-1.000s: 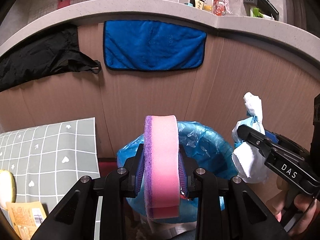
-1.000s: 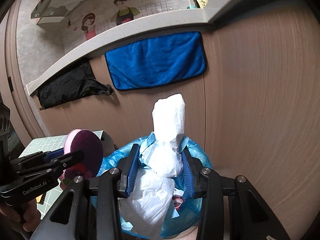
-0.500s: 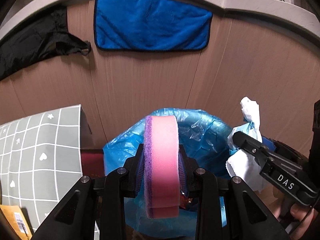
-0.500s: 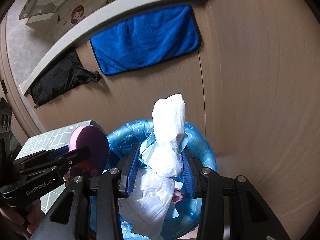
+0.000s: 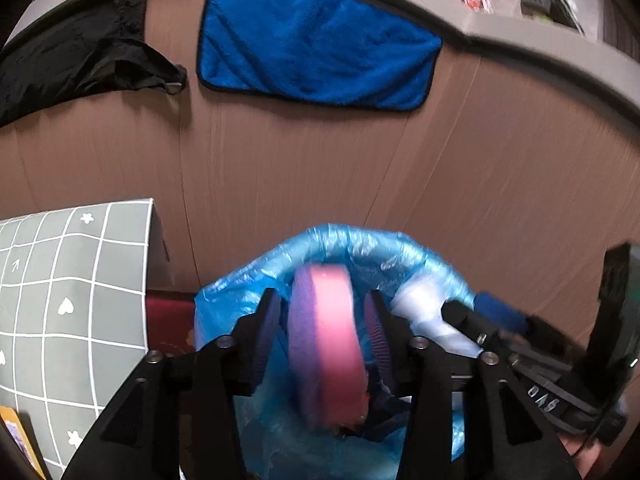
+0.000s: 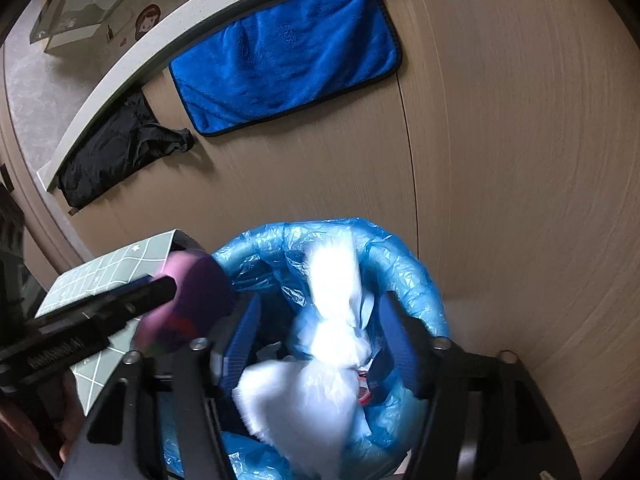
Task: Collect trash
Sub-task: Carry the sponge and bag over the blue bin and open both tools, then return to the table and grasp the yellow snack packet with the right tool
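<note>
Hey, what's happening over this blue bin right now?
A person is dropping trash with two handheld grippers. The left gripper is opening around a pink and purple sponge, and the right gripper is opening around a white plastic bag. Both sit between parted jaws over the blue-lined bin.

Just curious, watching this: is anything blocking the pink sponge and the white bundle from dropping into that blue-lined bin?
Nothing visible does. The pink sponge and white plastic bundle hang right over the open mouth of the blue-lined bin. Both the left gripper and right gripper are opening, pads already clear.
</note>
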A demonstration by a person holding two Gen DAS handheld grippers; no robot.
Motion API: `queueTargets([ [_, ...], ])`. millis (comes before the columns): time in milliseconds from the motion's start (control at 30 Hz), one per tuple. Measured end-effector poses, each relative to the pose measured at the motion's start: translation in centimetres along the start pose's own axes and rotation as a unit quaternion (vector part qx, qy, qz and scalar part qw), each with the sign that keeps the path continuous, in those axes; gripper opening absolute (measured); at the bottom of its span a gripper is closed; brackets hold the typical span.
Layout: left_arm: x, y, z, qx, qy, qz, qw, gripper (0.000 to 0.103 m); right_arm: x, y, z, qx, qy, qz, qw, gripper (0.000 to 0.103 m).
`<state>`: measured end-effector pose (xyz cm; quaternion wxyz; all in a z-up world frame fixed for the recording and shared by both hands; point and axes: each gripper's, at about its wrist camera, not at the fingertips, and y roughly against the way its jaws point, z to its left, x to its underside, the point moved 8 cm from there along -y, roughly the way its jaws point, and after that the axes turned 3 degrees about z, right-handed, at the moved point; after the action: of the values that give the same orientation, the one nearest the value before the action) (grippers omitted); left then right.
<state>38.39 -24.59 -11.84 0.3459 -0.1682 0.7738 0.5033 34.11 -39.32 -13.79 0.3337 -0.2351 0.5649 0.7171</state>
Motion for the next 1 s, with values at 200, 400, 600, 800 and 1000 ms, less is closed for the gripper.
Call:
queueTargets([
  [200,-1.1,3.1,2.0,-0.008,0.021,-0.016,0.9996,0.051,0.0,1.4,0.4,0.014,0.004,-0.010,1.000,0.061],
  [400,0.4,8.3,6.0,-0.040,0.038,-0.031,0.9980,0.051,-0.5,4.3,2.6,0.007,0.020,-0.026,0.999,0.061],
  [600,4.4,13.8,12.6,-0.092,0.056,-0.024,0.9939,0.051,-0.2,6.5,8.8,-0.039,0.057,-0.032,0.997,0.061],
  [800,7.8,20.9,22.0,-0.158,0.105,-0.041,0.9811,0.051,2.3,6.1,18.5,-0.093,0.125,-0.003,0.988,0.061],
  [1000,11.4,27.0,31.0,-0.216,0.161,-0.055,0.9614,0.051,8.3,3.6,28.8,-0.173,0.202,0.088,0.960,0.060],
])
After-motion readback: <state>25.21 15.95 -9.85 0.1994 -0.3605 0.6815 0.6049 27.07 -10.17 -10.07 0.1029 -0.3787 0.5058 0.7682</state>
